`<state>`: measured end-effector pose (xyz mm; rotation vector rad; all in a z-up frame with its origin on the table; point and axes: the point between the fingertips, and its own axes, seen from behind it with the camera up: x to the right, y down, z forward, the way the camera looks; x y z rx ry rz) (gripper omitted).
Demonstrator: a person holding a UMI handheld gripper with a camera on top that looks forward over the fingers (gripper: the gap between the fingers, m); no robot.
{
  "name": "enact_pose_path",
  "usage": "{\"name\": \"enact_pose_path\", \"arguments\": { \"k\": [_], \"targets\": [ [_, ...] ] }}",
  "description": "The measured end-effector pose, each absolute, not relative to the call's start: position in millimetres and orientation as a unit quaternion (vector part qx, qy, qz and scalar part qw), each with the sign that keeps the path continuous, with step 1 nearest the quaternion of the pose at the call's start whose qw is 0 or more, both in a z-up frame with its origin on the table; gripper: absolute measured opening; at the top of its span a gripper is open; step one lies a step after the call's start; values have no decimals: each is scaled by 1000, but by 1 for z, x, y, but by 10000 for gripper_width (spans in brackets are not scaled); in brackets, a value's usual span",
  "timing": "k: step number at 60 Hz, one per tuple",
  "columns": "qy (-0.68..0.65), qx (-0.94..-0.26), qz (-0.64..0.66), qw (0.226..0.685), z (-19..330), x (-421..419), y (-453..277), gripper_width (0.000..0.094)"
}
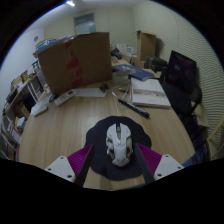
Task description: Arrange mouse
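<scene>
A white and grey mouse lies on a dark round mouse pad on the wooden table, close in front of me. My gripper is open. Its magenta pads show to the left and right of the mouse. The mouse stands between the fingers with a dark gap at each side and rests on the pad. The near end of the mouse is hidden at the bottom of the view.
A large cardboard box stands at the table's far side, with a white keyboard in front of it. An open book and a black stick-like object lie to the right. A dark chair stands beyond, shelves at left.
</scene>
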<state>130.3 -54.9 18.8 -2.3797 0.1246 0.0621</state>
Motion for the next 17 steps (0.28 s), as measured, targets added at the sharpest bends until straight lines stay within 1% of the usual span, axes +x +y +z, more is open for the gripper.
{"name": "enact_pose_path", "arguments": {
  "k": [9, 17],
  "targets": [
    [56, -921, 14, 385, 63, 103, -119, 838],
    [82, -918, 38, 385, 88, 73, -165, 839]
  ]
}}
